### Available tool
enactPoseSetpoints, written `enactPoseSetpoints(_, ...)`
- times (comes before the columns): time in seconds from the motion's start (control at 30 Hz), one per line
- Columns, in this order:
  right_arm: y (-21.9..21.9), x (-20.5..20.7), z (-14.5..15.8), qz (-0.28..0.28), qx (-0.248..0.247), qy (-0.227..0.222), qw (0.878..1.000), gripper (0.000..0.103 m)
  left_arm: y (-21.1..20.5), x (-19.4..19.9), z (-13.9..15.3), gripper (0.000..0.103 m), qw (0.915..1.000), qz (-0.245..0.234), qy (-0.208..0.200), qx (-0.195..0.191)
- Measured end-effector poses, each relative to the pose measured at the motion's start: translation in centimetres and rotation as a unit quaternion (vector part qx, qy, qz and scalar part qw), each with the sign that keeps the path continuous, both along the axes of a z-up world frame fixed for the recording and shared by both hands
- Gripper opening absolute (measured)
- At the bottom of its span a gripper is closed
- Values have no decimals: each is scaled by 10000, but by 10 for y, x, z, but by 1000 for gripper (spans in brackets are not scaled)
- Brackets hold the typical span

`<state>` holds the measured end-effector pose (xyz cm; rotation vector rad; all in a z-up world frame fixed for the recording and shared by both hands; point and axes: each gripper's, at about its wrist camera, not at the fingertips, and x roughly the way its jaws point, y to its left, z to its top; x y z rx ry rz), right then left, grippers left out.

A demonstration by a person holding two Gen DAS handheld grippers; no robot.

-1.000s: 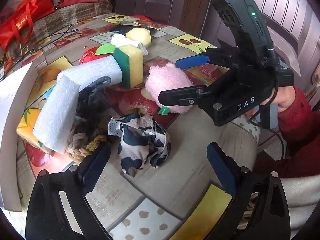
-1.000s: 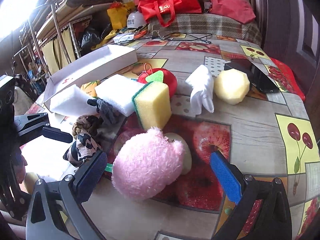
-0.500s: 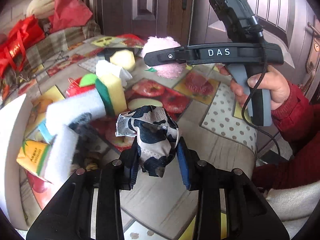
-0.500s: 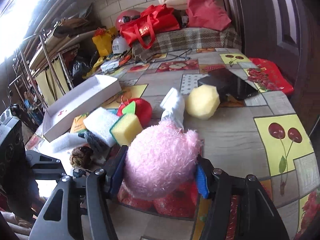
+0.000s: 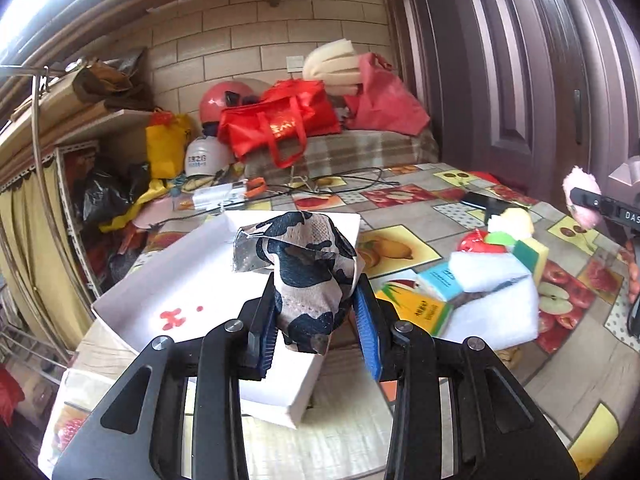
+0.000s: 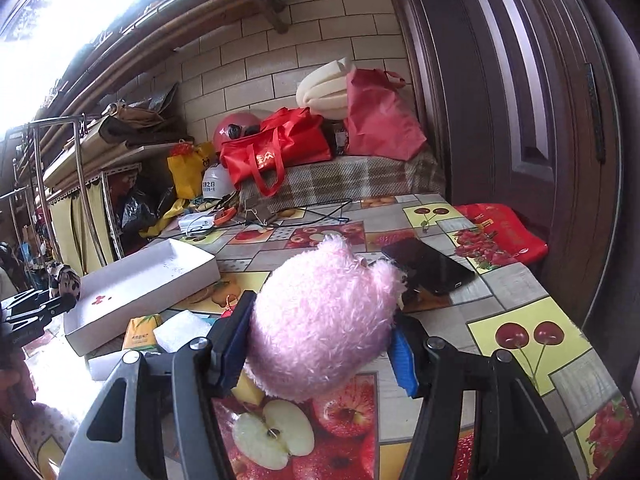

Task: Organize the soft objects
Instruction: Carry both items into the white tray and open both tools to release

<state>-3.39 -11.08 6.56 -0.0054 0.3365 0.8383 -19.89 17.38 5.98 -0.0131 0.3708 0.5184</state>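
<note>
My left gripper (image 5: 318, 320) is shut on a cow-print cloth (image 5: 306, 270) and holds it above the near end of a white box (image 5: 192, 280). My right gripper (image 6: 320, 344) is shut on a pink plush toy (image 6: 320, 320), held above the table; the same toy (image 5: 582, 200) shows at the right edge of the left wrist view. The left gripper with its cloth (image 6: 64, 278) shows far left in the right wrist view, beside the white box (image 6: 140, 284).
On the fruit-print table lie white foam blocks (image 5: 496, 292), a yellow-green sponge (image 5: 530, 254), a juice carton (image 5: 416, 304), a red pouch (image 5: 472, 240) and a black phone (image 6: 428, 266). Red bags (image 6: 276, 152) and cables sit at the back.
Both grippers closed on their objects and lifted them. The left swung the cow-print cloth to the left over the white box. The right raised the pink plush higher.
</note>
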Motion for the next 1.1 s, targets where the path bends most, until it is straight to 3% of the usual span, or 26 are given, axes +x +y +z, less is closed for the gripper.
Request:
enactPoseSetpoints(0.13, 15, -9, -1, 222, 33, -1, 9997, 60, 26, -10, -4, 34, 9990, 321, -181, -272)
enactPoseSetpoints(0.27, 39, -29, 0, 575, -21, -163, 9982, 60, 42, -22, -1, 34, 9975, 611, -315, -162)
enactPoseSetpoints(0.57, 120, -85, -5, 1523, -421, -684, 9851, 60, 96, -15, -10, 35, 9934, 1105, -170, -253)
enactPoseSetpoints(0.77, 185, -105, -13, 1992, -522, -273, 9782, 60, 128, -4, -13, 35, 9895, 1341, -89, -526)
enactPoseSetpoints(0.93, 236, -103, -25, 1906, -693, 245, 9789, 60, 141, 5, -16, 35, 9871, 1468, 19, -632)
enactPoseSetpoints(1.1, 270, -97, -24, 1581, -724, 116, 9847, 60, 151, 13, -17, 35, 9849, 1606, 75, -648)
